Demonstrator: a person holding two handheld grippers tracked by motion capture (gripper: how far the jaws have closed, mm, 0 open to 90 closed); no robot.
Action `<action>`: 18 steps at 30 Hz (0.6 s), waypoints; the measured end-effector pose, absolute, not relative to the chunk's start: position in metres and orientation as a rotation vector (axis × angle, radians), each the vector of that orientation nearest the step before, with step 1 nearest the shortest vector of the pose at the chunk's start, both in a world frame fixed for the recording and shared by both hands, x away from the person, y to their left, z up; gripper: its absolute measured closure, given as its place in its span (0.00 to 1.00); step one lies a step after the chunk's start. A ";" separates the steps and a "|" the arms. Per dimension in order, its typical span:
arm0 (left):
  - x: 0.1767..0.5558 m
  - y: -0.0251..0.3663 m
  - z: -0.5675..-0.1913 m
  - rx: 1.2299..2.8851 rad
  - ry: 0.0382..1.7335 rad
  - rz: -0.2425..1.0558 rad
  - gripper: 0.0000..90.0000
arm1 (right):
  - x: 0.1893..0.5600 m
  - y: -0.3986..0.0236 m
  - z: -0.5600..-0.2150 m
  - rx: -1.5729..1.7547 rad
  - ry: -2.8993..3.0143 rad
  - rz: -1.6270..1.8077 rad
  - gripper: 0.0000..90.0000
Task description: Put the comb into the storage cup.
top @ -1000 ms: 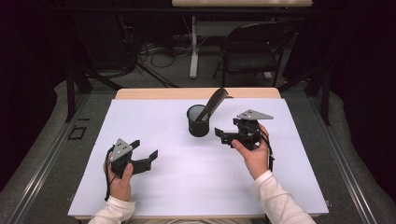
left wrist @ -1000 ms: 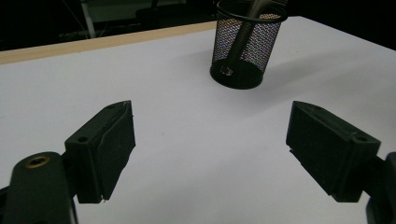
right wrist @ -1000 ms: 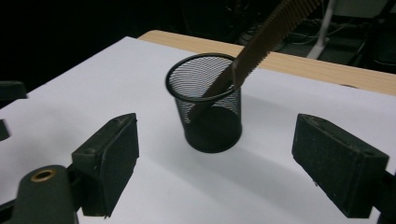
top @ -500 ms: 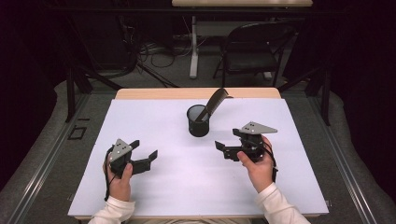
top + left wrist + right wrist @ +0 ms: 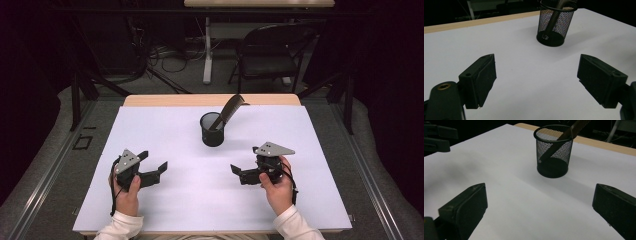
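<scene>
A black mesh cup (image 5: pixel 213 131) stands upright at the middle of the white table top (image 5: pixel 165 122). A dark comb (image 5: pixel 231 107) leans in it, its top sticking out up and to the right. My left gripper (image 5: pixel 154 161) is open near the front left, with nothing between its jaws. My right gripper (image 5: pixel 244 161) is at the front right, and its jaws have just been opening wider; they are open with nothing between them. The left gripper view has the cup (image 5: pixel 555 22) ahead of my left gripper (image 5: pixel 536 75). In the right gripper view the cup (image 5: pixel 552 157) and comb (image 5: pixel 564 135) lie ahead of my right gripper (image 5: pixel 539 205).
A strip of bare wood (image 5: pixel 165 100) runs along the table's far edge. Beyond it stand a folding chair (image 5: pixel 272 55), a desk leg (image 5: pixel 207 50) and floor cables. My left gripper (image 5: pixel 436 135) appears at the top left of the right gripper view.
My right hand has drawn back from beside the cup toward the table's front and sunk lower. The left hand, cup and comb have stayed put.
</scene>
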State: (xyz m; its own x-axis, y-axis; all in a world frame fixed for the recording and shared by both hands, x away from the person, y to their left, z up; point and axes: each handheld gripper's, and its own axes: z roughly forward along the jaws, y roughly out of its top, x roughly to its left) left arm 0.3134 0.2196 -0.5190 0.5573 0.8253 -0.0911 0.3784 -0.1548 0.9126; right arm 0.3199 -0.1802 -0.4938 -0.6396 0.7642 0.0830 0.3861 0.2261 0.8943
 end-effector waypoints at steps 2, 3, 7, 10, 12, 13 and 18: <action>0.313 0.220 -0.519 1.755 1.001 0.538 0.17 | 0.319 -0.180 -0.498 1.067 2.139 1.376 0.00; 0.312 0.221 -0.519 1.756 0.998 0.535 0.17 | 0.318 -0.180 -0.499 1.070 2.143 1.375 0.00; 0.311 0.222 -0.519 1.763 0.982 0.532 0.17 | 0.316 -0.180 -0.508 1.075 2.150 1.375 0.00; 0.310 0.223 -0.519 1.762 0.969 0.530 0.17 | 0.315 -0.180 -0.511 1.064 2.148 1.378 0.00; 0.309 0.224 -0.518 1.761 0.967 0.528 0.17 | 0.314 -0.180 -0.513 1.061 2.142 1.379 0.00; 0.309 0.224 -0.518 1.757 0.969 0.531 0.17 | 0.314 -0.180 -0.515 1.065 2.139 1.382 0.00; 0.310 0.225 -0.518 1.756 0.965 0.530 0.17 | 0.314 -0.182 -0.521 1.070 2.137 1.388 0.00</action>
